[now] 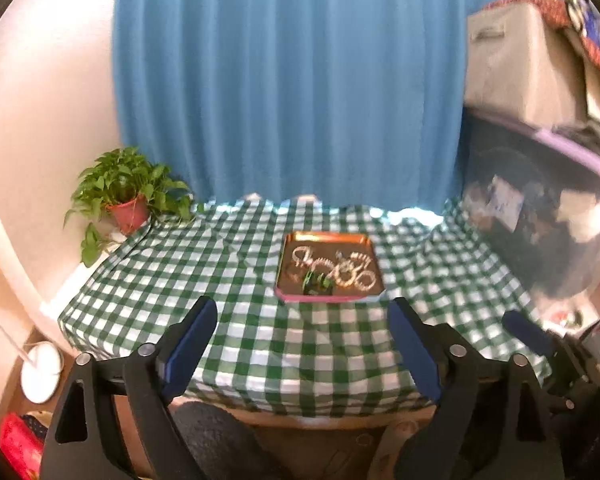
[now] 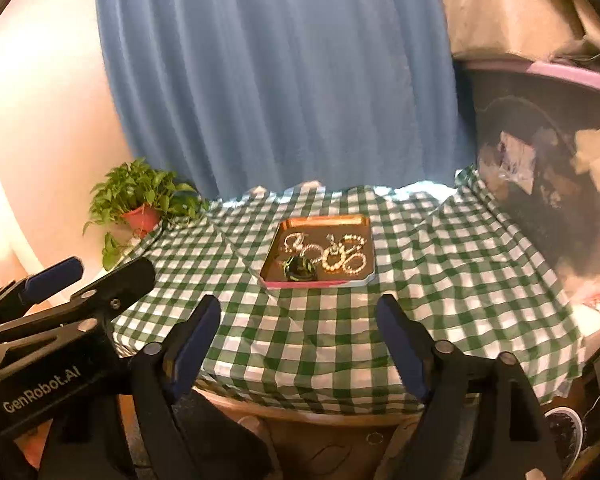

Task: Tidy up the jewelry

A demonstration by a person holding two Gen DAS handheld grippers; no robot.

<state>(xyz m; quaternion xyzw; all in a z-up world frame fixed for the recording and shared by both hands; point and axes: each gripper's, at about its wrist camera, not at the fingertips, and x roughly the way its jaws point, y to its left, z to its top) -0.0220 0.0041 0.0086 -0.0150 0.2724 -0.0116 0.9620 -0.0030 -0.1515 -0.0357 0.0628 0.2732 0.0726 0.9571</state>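
**Both grippers wide & empty, jewelry all in tray**

Left gripper (image 1: 303, 320): jaws spread wide, nothing btwn the blue pads, held over the near edge of the table. Right gripper (image 2: 298, 316): same, jaws wide, nothing in them, also over the near table edge. In the right wrist view the left gripper shows at the left side w/ "GenRobot.AI" printed on its black body; in the left wrist view one blue finger of the right gripper pokes in at the right side. The two tools sit side by side, apart from each other, neither touching the cloth as far as the views show.

Green-and-white checked tablecloth (image 1: 180, 280) covers the table, wrinkled toward the far edge. Copper-coloured tray (image 1: 328, 237) w/ pink rim sits on it, right of centre, toward the far half, well apart from both grippers.

Inside the tray: pearl bracelets (image 2: 346, 260) looped on the right side, touching or overlapping one another; a beaded chain (image 2: 296, 242) on the far left part; a dark green piece (image 2: 299, 270) near the near-left edge, type can't tell. Exact count of pieces unclear, too small & blurred.

Potted plant (image 1: 126, 192) in red pot stands at the far-left corner. Blue curtain (image 1: 288, 80) hangs behind the table. Dark storage bin (image 2: 548, 184) w/ pink rim at the right, a beige box (image 1: 516, 64) on top.
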